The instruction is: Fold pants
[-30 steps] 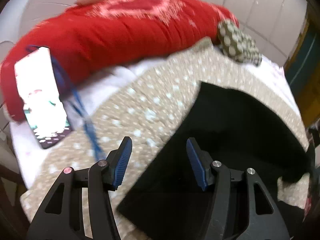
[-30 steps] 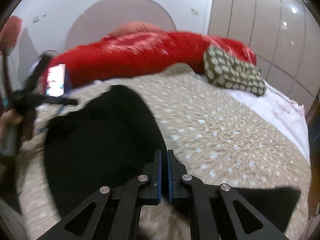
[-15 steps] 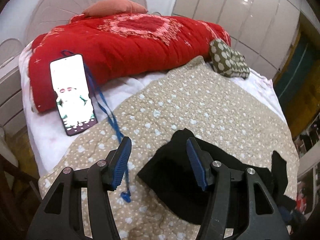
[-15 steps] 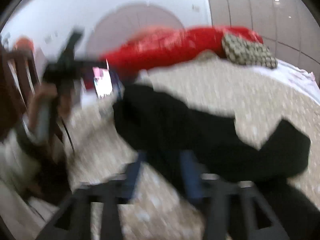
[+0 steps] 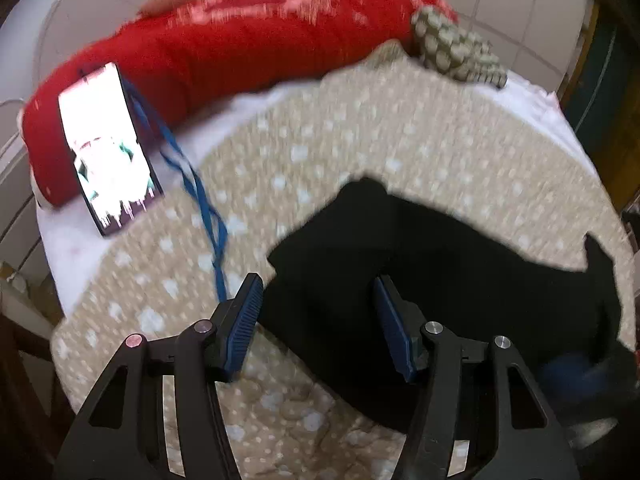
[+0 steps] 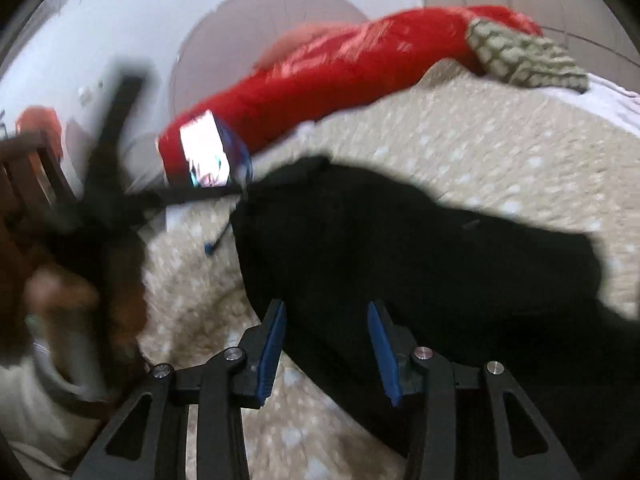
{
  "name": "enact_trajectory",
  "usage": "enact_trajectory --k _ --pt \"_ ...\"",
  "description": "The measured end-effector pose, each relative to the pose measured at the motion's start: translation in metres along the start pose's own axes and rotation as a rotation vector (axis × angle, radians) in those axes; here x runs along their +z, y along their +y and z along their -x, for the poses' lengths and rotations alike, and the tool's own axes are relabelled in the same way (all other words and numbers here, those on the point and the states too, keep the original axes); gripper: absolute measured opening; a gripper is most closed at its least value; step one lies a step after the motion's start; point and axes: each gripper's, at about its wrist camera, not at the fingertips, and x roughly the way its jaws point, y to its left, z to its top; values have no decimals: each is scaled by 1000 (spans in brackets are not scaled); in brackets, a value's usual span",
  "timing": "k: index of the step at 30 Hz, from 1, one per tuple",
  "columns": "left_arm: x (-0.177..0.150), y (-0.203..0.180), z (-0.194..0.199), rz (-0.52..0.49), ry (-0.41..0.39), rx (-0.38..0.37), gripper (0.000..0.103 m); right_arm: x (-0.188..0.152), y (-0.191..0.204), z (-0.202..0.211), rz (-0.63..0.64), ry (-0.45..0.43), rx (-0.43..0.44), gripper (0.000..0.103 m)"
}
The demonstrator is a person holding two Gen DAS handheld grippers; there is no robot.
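Black pants (image 5: 420,280) bunched on the bed's spotted blanket (image 5: 400,128).
Left gripper (image 5: 316,320) jaws part open over the pants, gripping nothing; right gripper (image 6: 326,344) jaws closing, pants beneath, pads not yet pressing.

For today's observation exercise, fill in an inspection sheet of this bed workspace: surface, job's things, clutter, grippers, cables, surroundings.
Surface: beige white-dotted quilt over a white sheet.
Job's things: black fabric pants, rumpled, lying on the quilt.
Clutter: lit smartphone leaning on a red padded blanket; olive dotted cushion.
Grippers: left gripper open above the pants edge; right gripper closing, pads clear of the cloth.
Cables: blue cord trailing from the phone.
Surroundings: white panelled wall.
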Motion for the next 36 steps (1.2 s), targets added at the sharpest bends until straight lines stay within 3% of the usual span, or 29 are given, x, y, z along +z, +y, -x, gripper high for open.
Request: enact_trajectory --k 2,3,6,7,9,10,12,16,17,19,20,22,25,29,31,33,36 --pt "-4 3 -4 14 5 -12 57 7 -17 22 -25 -70 -88 41" --pt "-5 5 -5 26 4 -20 57 12 -34 34 -59 -100 -179 42" --pt "-3 6 -4 32 3 -25 57 23 -76 27 -155 -71 -335 42" --pt "-3 6 -3 30 0 -23 57 24 -88 18 -184 -52 -346 42" --pt "-2 7 -4 31 1 -23 57 26 -101 0 -215 -10 -315 8" --pt "-2 10 -3 39 -2 -30 57 26 -104 -8 -210 6 -306 8" --pt "-1 19 3 60 -29 -35 57 28 -98 -13 -135 -5 -390 7" --pt "7 35 8 102 -36 4 57 27 -98 -15 -157 7 -446 8" --pt "8 39 10 105 -45 15 57 28 -90 -9 -144 -18 -449 12" --pt "10 48 14 115 -53 36 57 34 -69 13 -119 -100 -416 18" --pt "10 52 16 124 -56 35 57 35 -53 19 -89 -128 -336 19" --pt "12 59 19 148 -66 33 57 34 -23 17 -10 -111 -186 21" --pt "13 65 22 164 -67 30 57 26 32 -12 182 -58 -79 23" --pt "14 65 27 141 -80 45 57 19 71 -56 321 3 -72 23" --pt "15 66 28 138 -83 46 57 19 77 -79 372 23 -148 23" --pt "16 70 29 152 -81 35 57 16 72 -91 361 61 -151 4" --pt "18 75 35 167 -92 18 57 25 69 -83 294 78 -68 0"
